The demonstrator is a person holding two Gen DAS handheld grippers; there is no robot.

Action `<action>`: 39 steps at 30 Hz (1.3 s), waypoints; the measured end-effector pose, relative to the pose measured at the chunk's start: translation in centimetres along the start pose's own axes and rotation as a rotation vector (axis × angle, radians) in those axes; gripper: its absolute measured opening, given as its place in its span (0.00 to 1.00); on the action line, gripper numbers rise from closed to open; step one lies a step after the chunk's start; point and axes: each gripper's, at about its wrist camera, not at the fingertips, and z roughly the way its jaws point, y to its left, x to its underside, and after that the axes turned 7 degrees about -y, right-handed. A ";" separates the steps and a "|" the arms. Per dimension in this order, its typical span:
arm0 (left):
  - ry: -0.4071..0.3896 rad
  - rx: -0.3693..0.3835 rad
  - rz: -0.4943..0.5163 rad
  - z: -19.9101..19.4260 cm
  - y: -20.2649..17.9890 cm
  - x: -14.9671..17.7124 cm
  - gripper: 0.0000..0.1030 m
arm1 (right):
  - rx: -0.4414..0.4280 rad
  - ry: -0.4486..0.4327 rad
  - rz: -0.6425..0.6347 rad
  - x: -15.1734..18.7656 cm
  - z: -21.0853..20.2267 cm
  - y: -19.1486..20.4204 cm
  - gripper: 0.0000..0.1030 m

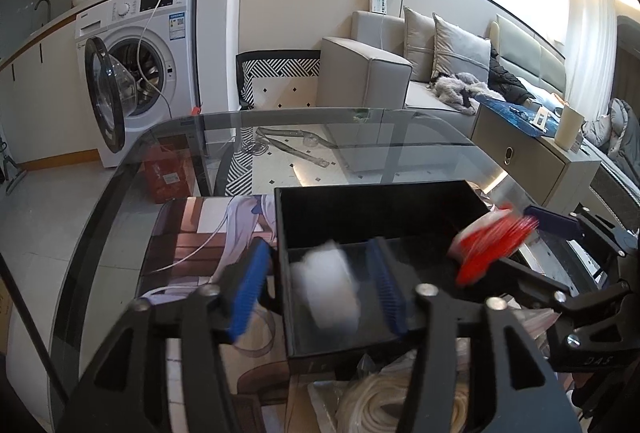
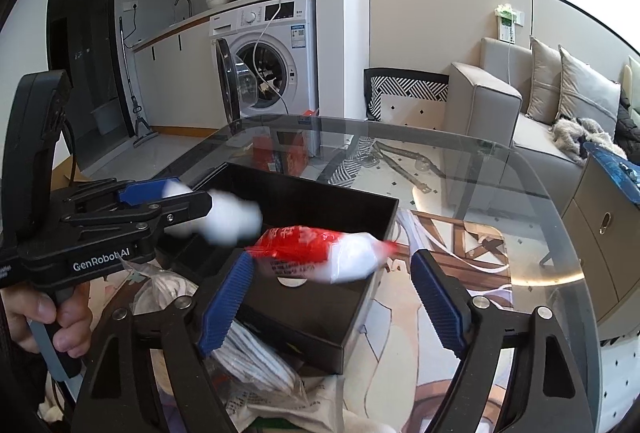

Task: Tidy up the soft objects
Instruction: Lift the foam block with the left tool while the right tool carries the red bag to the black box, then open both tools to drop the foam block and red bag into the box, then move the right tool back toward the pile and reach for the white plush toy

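Where the left wrist view looked down, the left gripper (image 1: 316, 291) was seen with its jaws parted and a blurred white soft object (image 1: 328, 285) loose between them, above the near compartment of the black box (image 1: 472, 195). In the right wrist view, the right gripper (image 2: 334, 299) was found wide open, and a red-and-white packet (image 2: 320, 249) lay between its fingers untouched, long axis crosswise, over the box's near edge; this gripper was judged nearer to it.
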 end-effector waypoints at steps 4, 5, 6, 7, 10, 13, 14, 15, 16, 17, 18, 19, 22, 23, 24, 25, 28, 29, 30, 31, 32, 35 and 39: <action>-0.015 -0.021 -0.004 -1.0 0.5 0.1 0.86 | 0.023 -0.026 0.017 0.4 -1.2 -0.4 0.92; -0.026 -0.028 -0.011 -1.3 0.7 0.2 0.90 | 0.026 -0.028 0.020 0.5 -1.4 -0.5 0.93; -0.045 -0.026 -0.021 -1.8 0.9 0.3 0.91 | 0.029 -0.032 0.023 0.7 -1.7 -0.5 0.95; -0.051 -0.021 -0.024 -2.1 1.0 0.4 0.91 | 0.034 -0.037 0.026 0.8 -2.0 -0.5 0.96; -0.063 -0.021 -0.028 -3.0 1.3 0.3 0.95 | 0.041 -0.042 0.030 1.1 -2.8 -0.5 0.99; -0.079 -0.026 -0.028 -3.8 1.5 0.5 0.96 | 0.042 -0.047 0.055 1.6 -3.6 -0.8 0.99; -0.082 -0.031 -0.028 -4.0 1.5 0.6 0.96 | 0.032 -0.045 0.067 1.7 -3.8 -0.9 0.99; -0.081 -0.033 -0.031 -4.3 1.6 0.8 0.96 | 0.024 -0.043 0.077 1.9 -3.9 -1.1 0.99; -0.081 -0.031 -0.032 -4.4 1.7 0.9 0.96 | 0.024 -0.042 0.086 2.1 -4.2 -1.2 0.99; -0.081 -0.030 -0.032 -4.6 1.7 1.0 0.96 | 0.027 -0.044 0.084 2.3 -4.4 -1.2 0.99; -0.079 -0.032 -0.029 -4.9 1.8 1.3 0.96 | 0.030 -0.043 0.079 2.5 -4.5 -1.2 0.99; -0.079 -0.034 -0.026 -5.0 1.8 1.5 0.96 | 0.033 -0.039 0.074 2.6 -4.5 -1.1 0.99; -0.079 -0.035 -0.016 -5.8 1.9 2.2 0.97 | 0.038 -0.031 0.057 3.3 -4.8 -0.8 0.99; -0.079 -0.035 -0.014 -6.0 1.8 2.4 0.97 | 0.039 -0.026 0.054 3.5 -4.9 -0.7 0.99; -0.078 -0.034 -0.012 -6.2 1.8 2.6 0.97 | 0.039 -0.023 0.051 3.6 -4.9 -0.5 0.99; -0.078 -0.034 -0.011 -6.4 1.8 2.8 0.97 | 0.040 -0.023 0.045 3.8 -5.1 -0.4 0.99; -0.077 -0.032 -0.007 -6.9 1.5 3.2 0.97 | 0.039 -0.020 0.037 4.2 -5.4 -0.1 0.99; -0.076 -0.032 -0.004 -7.1 1.3 3.4 0.97 | 0.038 -0.016 0.035 4.4 -5.5 0.0 0.99; -0.077 -0.034 -0.002 -7.2 1.2 3.5 0.97 | 0.038 -0.013 0.034 4.5 -5.6 0.1 0.99; -0.077 -0.036 0.001 -7.4 1.1 3.7 0.97 | 0.038 -0.011 0.032 4.7 -5.7 0.2 0.99; -0.076 -0.035 0.002 -7.5 1.0 3.8 0.97 | 0.041 -0.005 0.028 4.8 -5.7 0.4 0.99; -0.065 -0.027 0.004 -7.7 0.7 4.2 0.97 | 0.053 0.005 0.006 4.9 -5.9 0.8 0.99; -0.057 -0.016 0.019 -8.2 0.2 4.6 0.97 | 0.056 0.014 0.025 4.9 -6.0 0.6 0.99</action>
